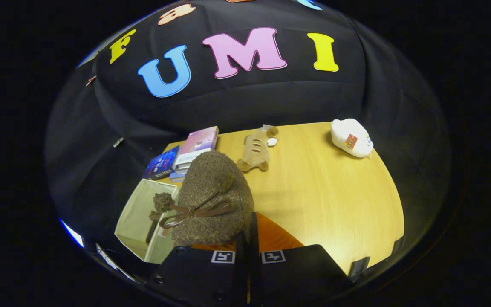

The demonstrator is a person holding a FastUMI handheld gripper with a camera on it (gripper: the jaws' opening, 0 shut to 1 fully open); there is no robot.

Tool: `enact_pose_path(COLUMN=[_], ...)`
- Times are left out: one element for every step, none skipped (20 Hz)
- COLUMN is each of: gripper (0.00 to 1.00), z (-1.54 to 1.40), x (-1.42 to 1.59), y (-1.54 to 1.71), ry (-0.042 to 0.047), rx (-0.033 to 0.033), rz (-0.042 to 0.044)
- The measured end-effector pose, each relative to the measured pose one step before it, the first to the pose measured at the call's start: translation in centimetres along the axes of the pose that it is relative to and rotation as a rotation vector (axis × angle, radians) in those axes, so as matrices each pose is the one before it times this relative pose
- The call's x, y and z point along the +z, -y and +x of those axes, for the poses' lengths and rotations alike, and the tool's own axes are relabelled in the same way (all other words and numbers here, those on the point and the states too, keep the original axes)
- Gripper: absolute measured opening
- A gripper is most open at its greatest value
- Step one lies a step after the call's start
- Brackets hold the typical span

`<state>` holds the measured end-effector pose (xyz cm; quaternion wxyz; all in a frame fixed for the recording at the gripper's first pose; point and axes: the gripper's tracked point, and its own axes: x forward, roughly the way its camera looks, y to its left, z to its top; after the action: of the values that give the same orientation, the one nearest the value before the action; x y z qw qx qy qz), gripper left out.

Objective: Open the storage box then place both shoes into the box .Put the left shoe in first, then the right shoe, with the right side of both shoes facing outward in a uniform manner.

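Observation:
A fuzzy brown shoe (213, 200) with a brown ribbon bow hangs just ahead of my fingers, toe pointing away and its orange sole (273, 236) turned toward the right. My gripper (247, 243) is shut on the shoe's near edge, the fingers almost touching. The shoe hovers over the right rim of the open pale storage box (132, 217), which stands at the table's left corner. Inside the box, a fuzzy pom-pom and dark part of another brown shoe (161, 202) show; the held shoe hides the rest.
A stack of books (194, 149) and a blue packet (162, 164) lie beyond the box. A tan plush toy (256, 149) rests mid-table at the back, a white plush (351, 137) at the far right. Bare wooden table (326, 196) spreads to the right.

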<state>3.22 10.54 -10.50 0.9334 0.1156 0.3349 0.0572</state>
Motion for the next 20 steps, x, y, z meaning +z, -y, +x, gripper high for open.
enact_pose_path(gripper=[0.08, 0.08, 0.08, 0.08, 0.08, 0.08, 0.08, 0.08, 0.08, 0.08, 0.08, 0.08, 0.08, 0.08, 0.08, 0.09, 0.09, 0.09, 0.09, 0.09], z=[-0.146, 0.072, 0.054, 0.163, 0.146, 0.322, 0.397, 0.476, 0.639, 0.678, 0.730, 0.854, 0.889, 1.017, 0.973, 0.945, 1.044, 0.890, 0.893, 0.785], x=[0.226, 0.199, 0.106, 0.098, -0.313, -0.285, -0.287, -0.194, -0.277, -0.331, -0.478, -0.404, -0.275, -0.593, -0.728, -0.461, -0.308, -0.345, -0.504, -0.210], y=[-1.496, -1.704, -1.781, -1.783, -1.491, -1.552, -1.722, -1.626, -1.438, -1.201, -0.779, -0.881, -0.852, -0.663, -0.609, -0.686, -0.661, -0.494, -0.188, 0.205], ry=[0.00317, 0.00066, 0.00243, 0.00217, -0.00605, -0.01012, -0.00902, -0.00633, -0.00449, -0.00926, -0.01110, -0.00178, -0.00315, -0.01341, -0.01999, -0.01547, -0.00908, -0.00865, -0.00497, -0.00072], rx=[0.01151, 0.01344, 0.01917, 0.01572, 0.01567, 0.01650, 0.02035, 0.02296, 0.01788, 0.00640, -0.00162, -0.00535, -0.00509, -0.00698, -0.00832, -0.00331, -0.00197, -0.00637, -0.01179, -0.01953], rz=[0.00805, 0.00981, -0.00729, -0.01098, -0.00768, 0.00545, 0.01546, 0.01549, 0.00929, 0.00387, -0.00404, -0.00722, -0.00860, -0.00016, 0.01553, 0.02274, 0.02019, 0.00937, -0.00637, -0.01638])
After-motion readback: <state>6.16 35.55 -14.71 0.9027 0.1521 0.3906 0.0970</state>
